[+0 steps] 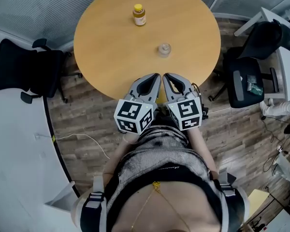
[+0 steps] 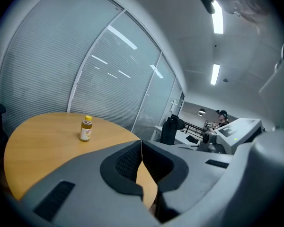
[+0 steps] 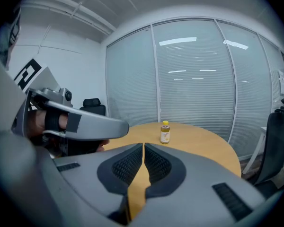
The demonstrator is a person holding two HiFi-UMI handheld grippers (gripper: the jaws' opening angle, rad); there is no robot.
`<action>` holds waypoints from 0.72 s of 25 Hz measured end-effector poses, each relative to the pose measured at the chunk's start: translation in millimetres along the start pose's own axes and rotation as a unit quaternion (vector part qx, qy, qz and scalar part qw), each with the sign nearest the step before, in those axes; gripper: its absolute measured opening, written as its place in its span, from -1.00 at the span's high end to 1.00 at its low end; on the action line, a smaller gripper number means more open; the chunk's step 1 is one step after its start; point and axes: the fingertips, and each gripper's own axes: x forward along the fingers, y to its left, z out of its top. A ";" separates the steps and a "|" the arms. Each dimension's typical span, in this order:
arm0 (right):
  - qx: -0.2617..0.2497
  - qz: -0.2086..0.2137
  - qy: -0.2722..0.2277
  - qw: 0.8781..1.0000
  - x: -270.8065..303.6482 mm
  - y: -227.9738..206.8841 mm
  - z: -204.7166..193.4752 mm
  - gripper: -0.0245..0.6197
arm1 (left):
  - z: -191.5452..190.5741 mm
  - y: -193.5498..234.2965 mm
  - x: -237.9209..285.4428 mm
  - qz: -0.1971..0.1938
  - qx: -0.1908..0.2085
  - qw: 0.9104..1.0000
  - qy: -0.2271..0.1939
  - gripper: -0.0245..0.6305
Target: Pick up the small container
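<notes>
Head view: both my grippers sit side by side at the near edge of the round tabletop [image 1: 101,47], tips pointing far. Left hand-held gripper [image 1: 155,77] has its jaws pressed together w/ nothing between; in the left gripper view the pads [image 2: 127,163] meet on a thin seam. Right hand-held gripper [image 1: 167,77] is likewise closed & empty, pads [image 3: 128,167] together in the right gripper view. The small container [image 1: 164,49], clear & squat, stands upright mid-tabletop, far of the tips & well apart from both. I take it as the target, tho a yellow-capped bottle [image 1: 139,14] stands farther off & to the left. Neither gripper view shows the clear one, prob. hidden behind the jaws; each shows just the bottle [image 2: 85,128]. My right hand-held gripper is nearer & lines up almost straight w/ the container, so imo that's the one to use: spread the jaws first, then reach far, coming in across its upright axis.
</notes>
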 end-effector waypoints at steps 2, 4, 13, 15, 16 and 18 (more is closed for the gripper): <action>-0.002 0.005 0.002 1.000 3.4 2.8 1.3 0.85 | 0.5 4.4 -1.4 0.004 -0.002 1.000 -0.001 0.86; -0.003 0.011 0.005 1.000 6.5 3.6 2.2 0.85 | 1.4 8.2 -1.7 0.009 -0.005 1.000 -0.002 0.85; -0.011 0.051 0.022 0.998 24.3 -5.2 3.6 0.85 | 7.4 21.2 14.8 0.038 -0.019 0.999 -0.004 0.85; -0.013 0.057 0.023 0.998 29.1 -13.7 6.2 0.85 | 11.9 22.2 23.5 0.042 -0.020 0.999 -0.005 0.86; -0.014 0.059 0.022 0.998 31.7 -18.5 7.9 0.85 | 14.2 22.6 28.4 0.044 -0.020 0.999 -0.005 0.86; -0.015 0.063 0.020 0.998 36.5 -28.6 12.3 0.85 | 18.7 22.6 39.6 0.046 -0.019 0.999 -0.006 0.85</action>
